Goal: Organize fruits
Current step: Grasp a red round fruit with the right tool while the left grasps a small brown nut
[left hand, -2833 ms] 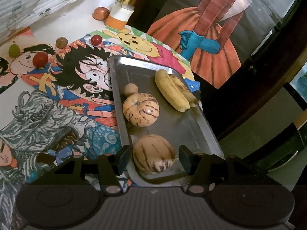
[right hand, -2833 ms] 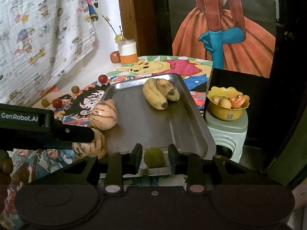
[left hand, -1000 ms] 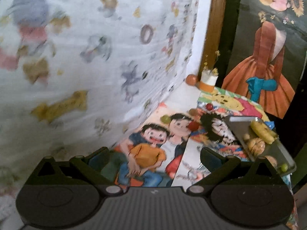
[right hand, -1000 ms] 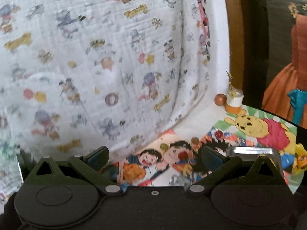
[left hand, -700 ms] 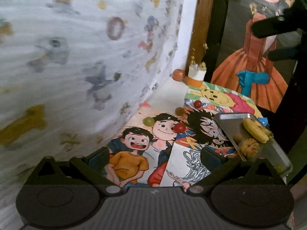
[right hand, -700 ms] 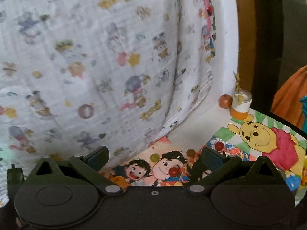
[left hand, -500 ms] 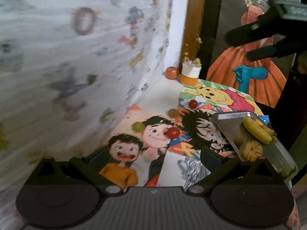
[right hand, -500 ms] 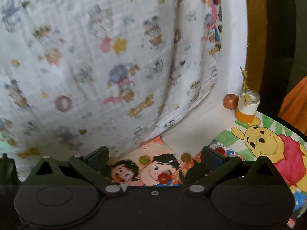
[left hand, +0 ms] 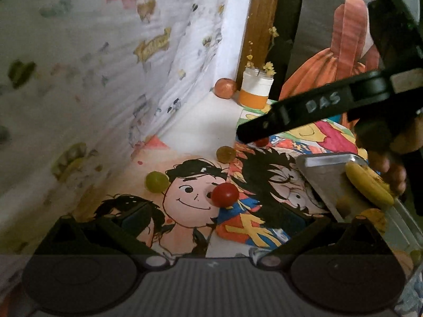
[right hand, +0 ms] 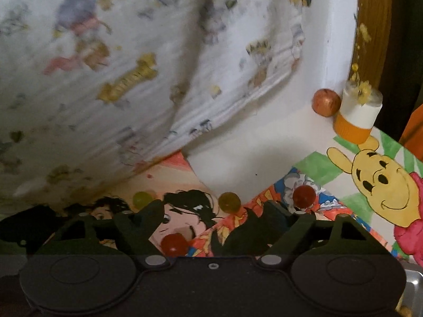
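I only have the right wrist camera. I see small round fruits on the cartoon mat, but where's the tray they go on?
Observer: The left wrist view shows the metal tray at the mat's right side, past the black-haired cartoon face.
Operator: Anything on it?
Observer: A banana lies on it, with a small brownish fruit next to it.
Operator: And the left gripper?
Observer: The left gripper has its jaws open and empty. The red tomato sits on the mat just ahead, in line with the gap, untouched.
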Motion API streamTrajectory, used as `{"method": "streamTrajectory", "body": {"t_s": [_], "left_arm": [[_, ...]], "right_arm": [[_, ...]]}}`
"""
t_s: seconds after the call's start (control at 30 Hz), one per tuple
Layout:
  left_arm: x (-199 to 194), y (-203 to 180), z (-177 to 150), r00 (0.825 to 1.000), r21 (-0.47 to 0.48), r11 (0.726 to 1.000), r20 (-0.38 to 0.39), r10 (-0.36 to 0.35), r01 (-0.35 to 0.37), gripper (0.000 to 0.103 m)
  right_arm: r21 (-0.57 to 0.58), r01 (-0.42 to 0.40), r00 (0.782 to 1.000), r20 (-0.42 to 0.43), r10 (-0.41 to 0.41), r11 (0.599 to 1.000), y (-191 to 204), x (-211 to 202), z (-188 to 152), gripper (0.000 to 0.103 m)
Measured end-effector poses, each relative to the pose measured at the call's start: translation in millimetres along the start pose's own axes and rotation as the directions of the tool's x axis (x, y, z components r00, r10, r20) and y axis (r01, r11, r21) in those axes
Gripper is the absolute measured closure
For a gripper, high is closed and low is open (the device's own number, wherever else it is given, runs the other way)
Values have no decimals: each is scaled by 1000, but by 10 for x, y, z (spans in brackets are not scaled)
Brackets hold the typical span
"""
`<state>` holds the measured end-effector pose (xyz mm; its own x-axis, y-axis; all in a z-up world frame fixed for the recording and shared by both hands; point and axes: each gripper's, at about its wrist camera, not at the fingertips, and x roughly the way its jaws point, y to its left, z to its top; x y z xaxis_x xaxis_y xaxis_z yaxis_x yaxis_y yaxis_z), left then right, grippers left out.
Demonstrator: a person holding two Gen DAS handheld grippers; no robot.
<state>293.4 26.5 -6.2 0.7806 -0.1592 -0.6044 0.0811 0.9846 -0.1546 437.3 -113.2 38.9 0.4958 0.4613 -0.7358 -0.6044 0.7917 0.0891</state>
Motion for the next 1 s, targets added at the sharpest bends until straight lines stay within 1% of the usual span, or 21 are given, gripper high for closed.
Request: {"method": "streamTrajectory", "body": {"t_s": [0.1, 0.2, 0.27, 0.4, 0.53, 0.67, 0.73, 0.9, 1.0], "left_arm": [[84, 43, 6, 1000, -17, 1000, 2, -6, 6, 0], [160, 81, 61, 1000, -35, 999, 14, -13, 14, 0], [202, 99, 117, 1000, -41, 999, 25, -16, 17, 1], [319, 96, 247, 999, -42, 999, 52, -13, 16, 1], [493, 67, 372, 998, -25, 1000, 67, -16, 18, 3], [674, 45, 441, 998, 6, 1000, 63, -20, 19, 7], [750, 41, 446, 998, 14, 1000, 57, -26, 25, 11], [960, 48, 502, 998, 35, 998, 45, -46, 45, 18], [1087, 41, 533, 998, 48, 997, 17, -65, 64, 23]], "right_arm": [[5, 27, 1000, 13, -27, 1000, -94, 73, 10, 20], [18, 75, 996, 36, -76, 997, -206, 99, 29, 21], [42, 108, 993, 44, -110, 993, -297, 121, 43, 23], [80, 163, 985, 42, -167, 983, -482, 222, 58, 30], [99, 195, 980, 23, -198, 976, -600, 351, 46, 40], [116, 213, 977, 8, -215, 970, -702, 467, 39, 46], [125, 218, 976, 0, -220, 968, -741, 512, 22, 49], [147, 214, 977, -14, -214, 966, -832, 627, -10, 53], [148, 214, 977, -22, -213, 966, -865, 682, -29, 56]]}}
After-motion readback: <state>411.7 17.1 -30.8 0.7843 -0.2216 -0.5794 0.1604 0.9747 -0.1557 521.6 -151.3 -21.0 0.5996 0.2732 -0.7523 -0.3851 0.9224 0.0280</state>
